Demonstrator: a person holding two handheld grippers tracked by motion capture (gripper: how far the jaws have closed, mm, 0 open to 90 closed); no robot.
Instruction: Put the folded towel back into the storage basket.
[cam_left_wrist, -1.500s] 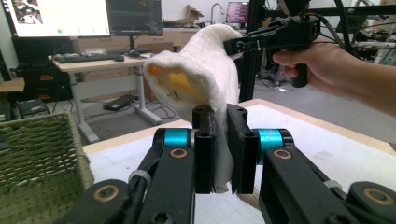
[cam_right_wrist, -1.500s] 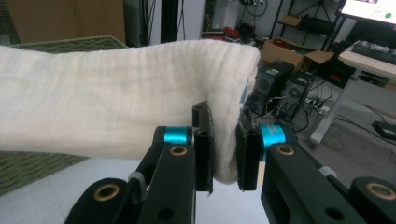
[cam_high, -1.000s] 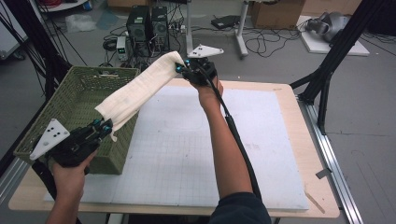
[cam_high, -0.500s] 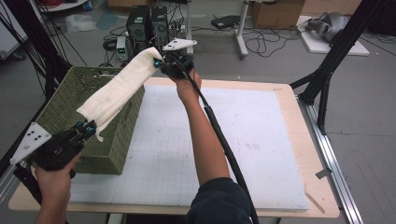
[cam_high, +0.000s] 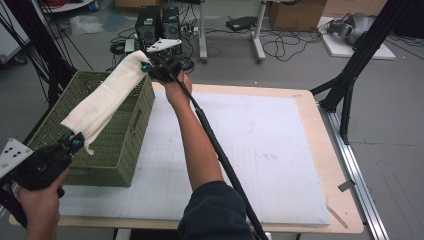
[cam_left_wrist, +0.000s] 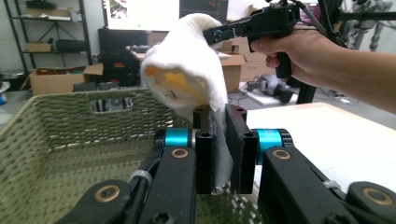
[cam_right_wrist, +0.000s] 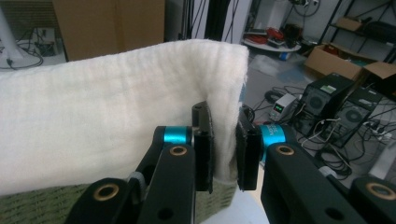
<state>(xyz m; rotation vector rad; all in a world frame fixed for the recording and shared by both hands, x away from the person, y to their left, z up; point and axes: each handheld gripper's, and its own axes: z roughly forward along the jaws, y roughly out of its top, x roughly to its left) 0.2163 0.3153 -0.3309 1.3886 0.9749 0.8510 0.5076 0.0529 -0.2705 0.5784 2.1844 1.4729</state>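
Stretching towel between both claws, above basket.

Setting is identified as a lab or workshop: desktop computer towers and tangled cables are seen on the concrete floor, cardboard boxes beside metal shelving, black rig struts around the tabletop
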